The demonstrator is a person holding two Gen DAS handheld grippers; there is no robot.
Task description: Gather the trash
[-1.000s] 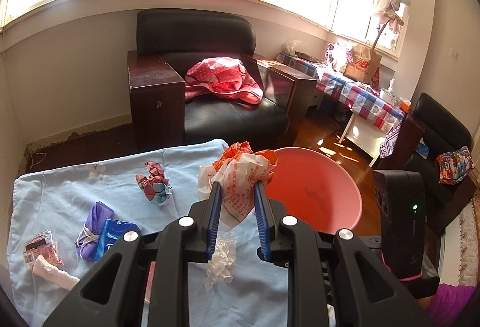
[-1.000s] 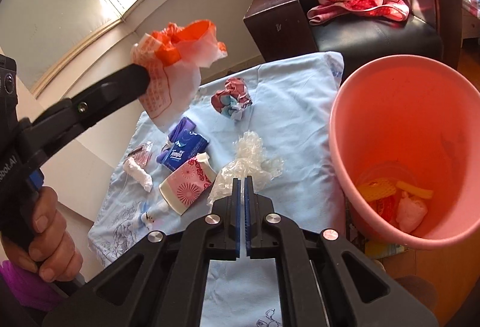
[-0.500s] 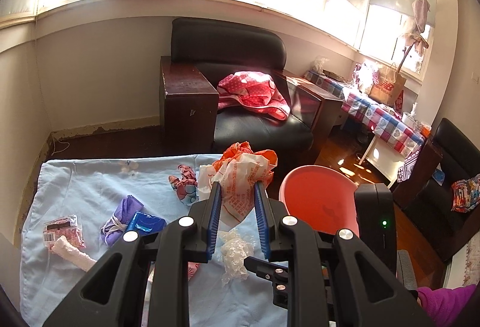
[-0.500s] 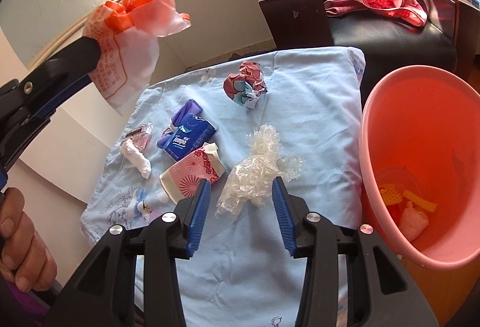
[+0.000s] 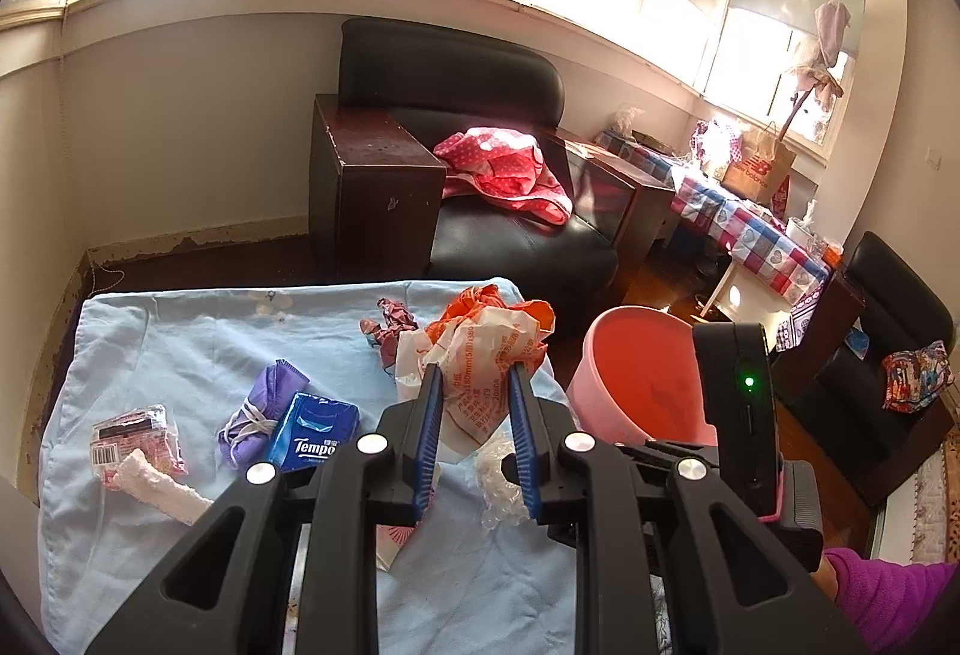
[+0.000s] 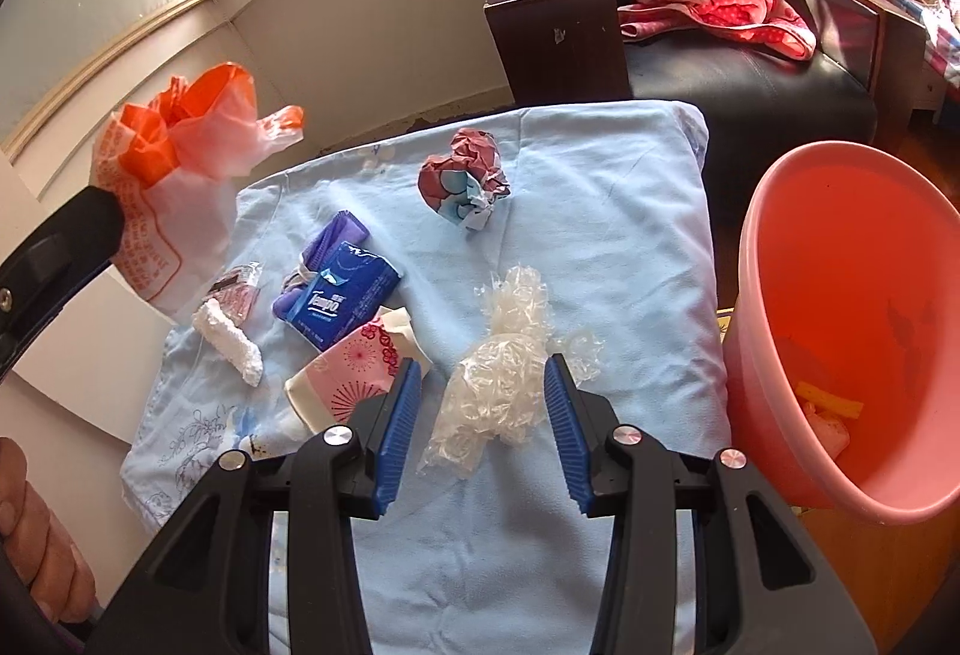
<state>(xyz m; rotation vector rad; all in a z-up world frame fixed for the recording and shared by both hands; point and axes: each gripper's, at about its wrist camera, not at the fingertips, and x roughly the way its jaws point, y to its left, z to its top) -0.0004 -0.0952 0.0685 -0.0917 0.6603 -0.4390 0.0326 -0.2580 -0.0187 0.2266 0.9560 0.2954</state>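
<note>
Our right gripper (image 6: 480,403) has gone from closed to spread, now straddling the crumpled clear plastic film (image 6: 504,379) on the cloth, pink plastic bucket (image 6: 840,307) to its right; left gripper (image 5: 477,403) keeps pinching the orange-and-white plastic bag (image 5: 486,349).

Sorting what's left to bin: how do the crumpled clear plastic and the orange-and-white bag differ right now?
The clear plastic lies on the blue cloth; the orange-and-white bag hangs in the air, clamped by the left gripper. The plastic is see-through and unprinted; the bag is opaque with orange print. Both are crumpled.
</note>
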